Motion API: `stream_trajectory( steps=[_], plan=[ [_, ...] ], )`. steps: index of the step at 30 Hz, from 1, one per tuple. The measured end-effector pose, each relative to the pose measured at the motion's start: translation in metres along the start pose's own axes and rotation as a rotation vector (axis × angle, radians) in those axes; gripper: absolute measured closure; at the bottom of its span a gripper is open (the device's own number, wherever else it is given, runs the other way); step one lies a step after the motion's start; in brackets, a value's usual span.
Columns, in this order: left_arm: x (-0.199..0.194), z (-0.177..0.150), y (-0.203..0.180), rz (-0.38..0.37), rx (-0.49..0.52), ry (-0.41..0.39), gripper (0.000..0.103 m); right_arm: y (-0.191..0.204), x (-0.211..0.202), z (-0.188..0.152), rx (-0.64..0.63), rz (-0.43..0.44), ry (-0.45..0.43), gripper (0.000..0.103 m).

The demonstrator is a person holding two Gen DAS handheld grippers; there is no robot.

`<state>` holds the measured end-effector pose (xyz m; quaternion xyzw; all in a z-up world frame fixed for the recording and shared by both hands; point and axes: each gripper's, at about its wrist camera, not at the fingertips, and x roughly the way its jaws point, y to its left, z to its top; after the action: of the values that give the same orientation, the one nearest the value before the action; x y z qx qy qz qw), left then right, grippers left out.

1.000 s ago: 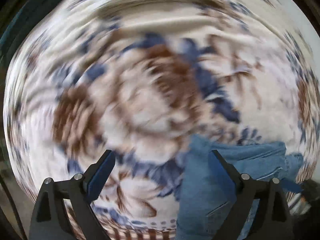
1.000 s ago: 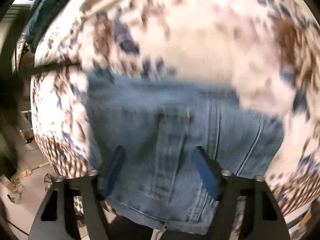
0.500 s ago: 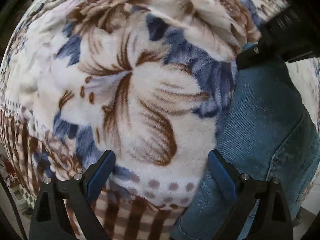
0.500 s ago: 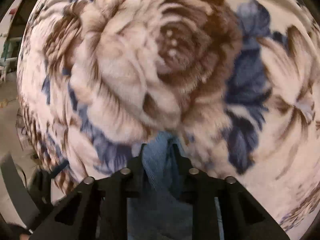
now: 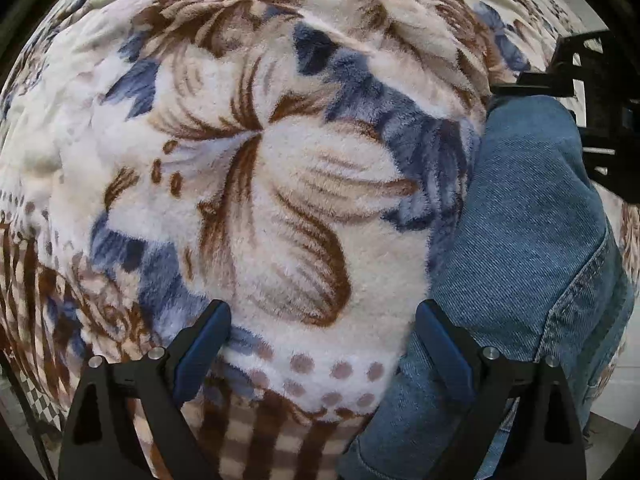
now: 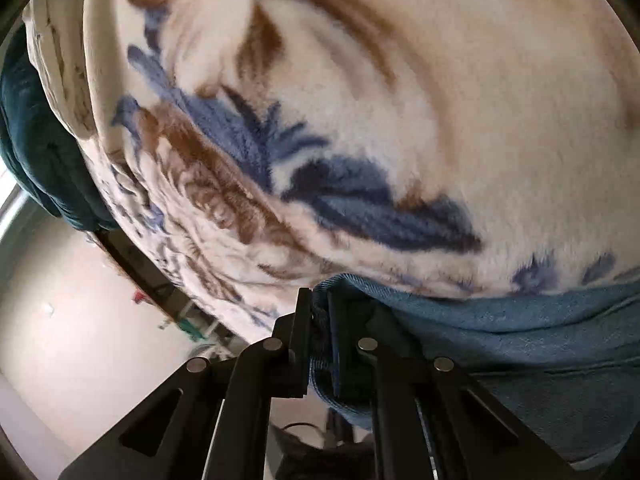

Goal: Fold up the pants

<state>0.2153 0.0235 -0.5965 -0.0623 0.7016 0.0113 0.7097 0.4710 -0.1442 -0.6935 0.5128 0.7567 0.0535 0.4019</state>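
1. Denim pants (image 5: 524,240), blue and faded, lie on a plush blanket (image 5: 256,184) printed with brown and blue flowers on cream; in the left wrist view they fill the right side and the bottom right of the frame.
2. Left gripper (image 5: 322,344) points down at the blanket with its 2 fingers (image 5: 204,344) spread wide and nothing between them; the right-hand finger sits at the edge of the pants, but whether it touches the cloth cannot be told.
3. Right gripper (image 6: 319,338) is clenched on a fold of the pants (image 6: 500,320): its jaws have just been closing, and a seamed denim edge is pinched between the 2 black fingers (image 6: 301,344).
4. From that pinch the denim runs off to the right in the right wrist view, lying against the blanket (image 6: 440,100) above it.
5. In the left wrist view the black frame of the right gripper (image 5: 588,92) shows at the upper right, at the far end of the pants.
6. Dark teal fabric (image 6: 32,152) bunches at the left edge of the right wrist view, beside the blanket, with pale floor (image 6: 80,320) below.
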Motion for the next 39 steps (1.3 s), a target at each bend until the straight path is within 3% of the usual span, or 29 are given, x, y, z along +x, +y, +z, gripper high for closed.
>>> stream_trajectory(
  steps=[3,4,5,7,9,10,11,13,15,17,18,19,20,21,22,24,25,26,29,31,35,39],
  plan=[
    [-0.004,0.0,0.001,-0.001,0.005,-0.001,0.008,0.05,0.002,-0.003,-0.278,-0.233,-0.002,0.09],
    [-0.004,-0.001,0.0,0.0,0.008,-0.005,0.008,0.066,0.0,-0.009,-0.356,-0.29,-0.016,0.083],
    [-0.005,-0.004,-0.001,0.002,0.012,-0.007,0.008,0.08,0.0,-0.014,-0.415,-0.33,-0.019,0.064],
    [-0.009,-0.003,-0.003,0.004,0.015,-0.009,0.008,0.1,0.003,-0.022,-0.503,-0.434,-0.006,0.042],
    [-0.01,0.0,-0.001,0.005,0.015,-0.006,0.008,0.107,0.01,-0.024,-0.54,-0.521,0.018,0.048],
    [-0.01,0.001,0.001,0.005,0.016,-0.004,0.008,0.105,0.018,-0.022,-0.532,-0.531,0.046,0.084],
    [-0.009,0.002,0.001,0.009,0.018,-0.002,0.008,0.105,0.028,-0.018,-0.516,-0.531,0.057,0.093],
    [-0.014,0.009,0.01,0.016,0.026,-0.005,0.008,0.103,0.041,-0.012,-0.528,-0.567,0.052,0.095],
    [-0.016,0.011,0.016,0.016,0.034,-0.011,0.008,0.099,0.048,-0.012,-0.555,-0.647,-0.014,0.096],
    [-0.017,0.012,0.018,0.019,0.044,-0.011,0.008,0.089,0.042,0.002,-0.436,-0.551,-0.018,0.096],
    [-0.017,0.013,0.019,0.018,0.043,-0.009,0.008,0.078,0.034,0.008,-0.34,-0.457,-0.008,0.096],
    [-0.017,0.013,0.02,0.014,0.039,-0.007,0.008,0.061,0.028,0.015,-0.206,-0.308,0.023,0.096],
    [-0.017,0.014,0.021,0.011,0.038,-0.005,0.008,0.05,0.024,0.019,-0.146,-0.235,0.049,0.095],
    [-0.018,0.016,0.02,0.011,0.043,-0.005,0.008,0.047,0.02,0.019,-0.156,-0.226,0.05,0.094],
    [-0.021,0.019,0.019,0.008,0.051,-0.007,0.008,0.051,0.015,0.017,-0.208,-0.254,0.038,0.09],
    [-0.037,0.023,0.018,-0.01,0.054,-0.057,0.008,0.066,0.003,0.001,-0.347,-0.281,0.028,0.059],
    [-0.049,0.026,0.017,-0.03,0.061,-0.091,0.008,0.071,-0.006,-0.008,-0.399,-0.296,0.017,0.023],
    [-0.056,0.029,0.014,-0.04,0.068,-0.102,0.004,0.076,-0.022,-0.019,-0.456,-0.321,-0.022,0.014],
    [-0.076,0.043,0.0,-0.083,0.094,-0.125,0.004,0.075,-0.076,-0.053,-0.61,-0.462,-0.154,0.014],
    [-0.078,0.058,-0.014,-0.131,0.102,-0.09,0.004,0.052,-0.115,-0.06,-0.587,-0.547,-0.247,0.014],
    [-0.057,0.092,-0.039,-0.281,0.054,0.021,0.004,-0.024,-0.185,-0.064,-0.459,-0.576,-0.35,0.014],
    [-0.029,0.118,-0.075,-0.165,0.123,0.057,0.004,-0.087,-0.195,-0.068,-0.354,-0.533,-0.359,0.014]
  ],
)
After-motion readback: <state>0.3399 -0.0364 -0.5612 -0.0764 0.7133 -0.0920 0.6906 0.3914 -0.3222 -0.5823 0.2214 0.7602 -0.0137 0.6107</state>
